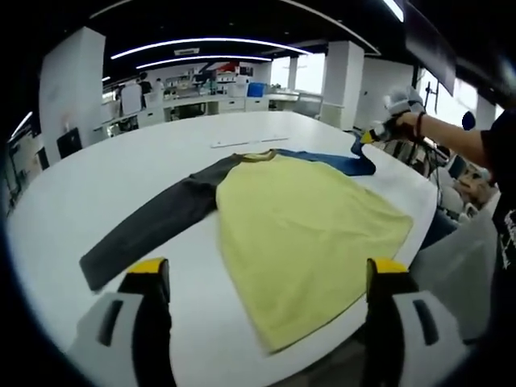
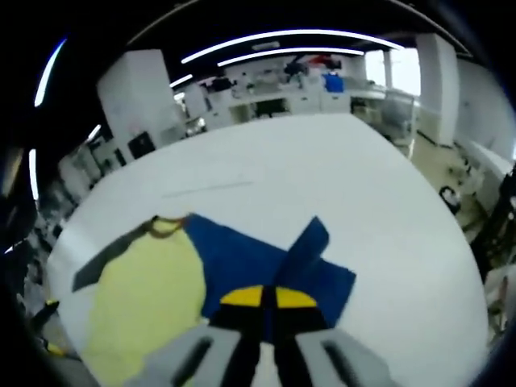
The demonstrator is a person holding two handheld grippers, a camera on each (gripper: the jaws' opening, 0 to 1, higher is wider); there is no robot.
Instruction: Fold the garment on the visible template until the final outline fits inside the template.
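Right claw (image 2: pixel 268 310) clamping blue sleeve (image 2: pixel 302 250), table (image 2: pixel 387 210) around

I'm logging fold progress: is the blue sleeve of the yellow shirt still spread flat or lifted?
Lifted. The right gripper is shut on the blue sleeve, raising a fold above the white table; the dark grey sleeve lies spread flat.

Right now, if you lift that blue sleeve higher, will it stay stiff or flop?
Probably flop: the blue sleeve, pinched in the right gripper, already bends and folds over itself. It looks thin and light, so the yellow body may drag along the white table rather than stay put.
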